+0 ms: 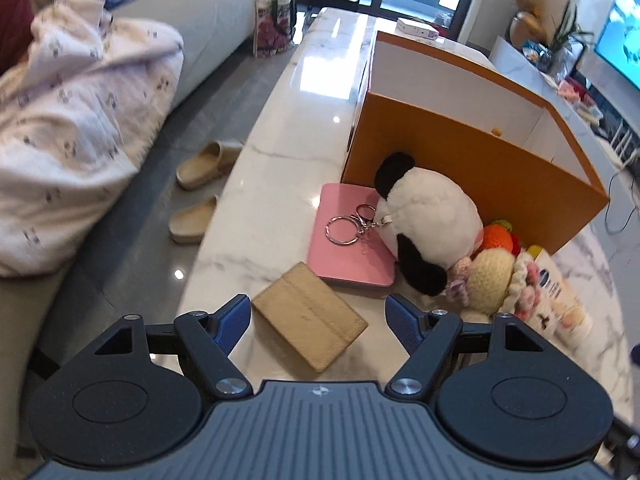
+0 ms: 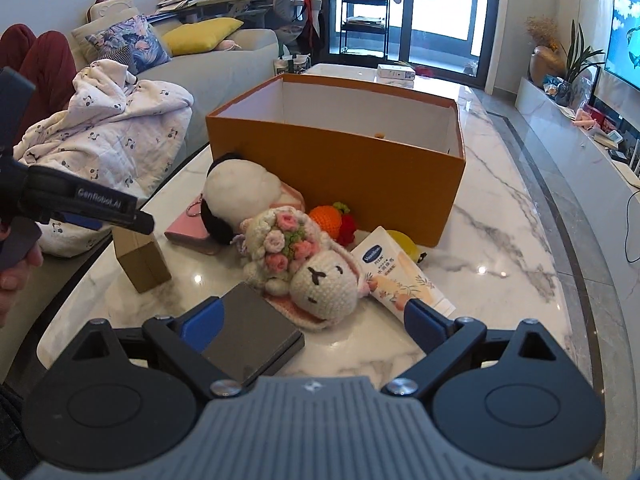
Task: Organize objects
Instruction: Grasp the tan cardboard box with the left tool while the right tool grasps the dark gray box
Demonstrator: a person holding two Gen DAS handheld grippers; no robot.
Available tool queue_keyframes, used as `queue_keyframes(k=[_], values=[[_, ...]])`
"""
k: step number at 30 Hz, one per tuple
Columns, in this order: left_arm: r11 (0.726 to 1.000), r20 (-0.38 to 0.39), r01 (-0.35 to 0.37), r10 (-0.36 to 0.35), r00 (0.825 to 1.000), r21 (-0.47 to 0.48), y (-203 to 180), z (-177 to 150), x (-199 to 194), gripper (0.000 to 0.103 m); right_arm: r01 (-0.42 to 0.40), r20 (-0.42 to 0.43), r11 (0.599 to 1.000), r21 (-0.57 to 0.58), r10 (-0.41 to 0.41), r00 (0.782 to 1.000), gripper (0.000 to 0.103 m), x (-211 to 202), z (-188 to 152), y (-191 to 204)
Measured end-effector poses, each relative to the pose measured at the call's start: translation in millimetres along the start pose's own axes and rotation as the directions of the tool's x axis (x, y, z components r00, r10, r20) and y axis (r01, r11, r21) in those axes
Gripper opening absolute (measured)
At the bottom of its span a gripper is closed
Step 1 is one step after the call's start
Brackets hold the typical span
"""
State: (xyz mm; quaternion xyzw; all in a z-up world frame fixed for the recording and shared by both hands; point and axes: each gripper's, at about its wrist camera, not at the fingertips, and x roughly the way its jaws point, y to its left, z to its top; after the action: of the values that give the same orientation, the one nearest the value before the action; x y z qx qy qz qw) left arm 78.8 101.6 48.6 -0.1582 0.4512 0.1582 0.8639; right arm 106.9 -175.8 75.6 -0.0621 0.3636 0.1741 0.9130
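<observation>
Left gripper [image 1: 318, 316]: jaws spread, nothing pinched, above tan card holder [image 1: 310, 316].
Right gripper [image 2: 312, 316]: jaws spread, empty, over crocheted doll [image 2: 312, 264].
Orange box [image 2: 340, 160]: open-topped, on marble table [image 2: 500, 240].
Panda plush [image 1: 430, 216]: against box front, partly on pink case [image 1: 348, 248].

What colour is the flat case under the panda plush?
Pink; clearest in the left wrist view.

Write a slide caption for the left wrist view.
Open left gripper hovers over a tan card holder beside a pink case, panda plush and orange box.
</observation>
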Motion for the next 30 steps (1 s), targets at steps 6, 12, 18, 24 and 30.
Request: queue_keyframes(k=[6,12,18,24,30], values=[[0.998,-0.051,-0.043,0.041,0.998,-0.044,0.3,2.2,14.1,0.088,-0.029,-0.027,1.000,-0.005,0.029,0.999,0.098,13.1,-1.2,7.6],[0.996,-0.061,0.025,-0.020,0.998,0.088,-21.1,-0.2,21.4,0.088,-0.047,-0.091,0.999,-0.006,0.047,0.995,0.098,35.0,-6.0,20.3],[0.988,-0.104,-0.006,0.022,0.994,0.151,-34.8,-6.8,32.6,0.085,-0.041,-0.097,0.999,0.034,0.044,0.994,0.098,39.3,-6.7,13.2],[0.994,-0.137,-0.028,0.042,0.990,0.103,-25.0,-6.2,35.0,0.084,-0.046,-0.108,0.997,0.069,0.053,0.993,0.098,49.1,-9.6,21.1],[0.994,-0.134,-0.038,0.052,0.990,0.101,-25.1,-4.8,34.8,0.083,0.025,-0.102,0.981,0.192,-0.006,0.995,0.098,66.2,-12.6,31.7]])
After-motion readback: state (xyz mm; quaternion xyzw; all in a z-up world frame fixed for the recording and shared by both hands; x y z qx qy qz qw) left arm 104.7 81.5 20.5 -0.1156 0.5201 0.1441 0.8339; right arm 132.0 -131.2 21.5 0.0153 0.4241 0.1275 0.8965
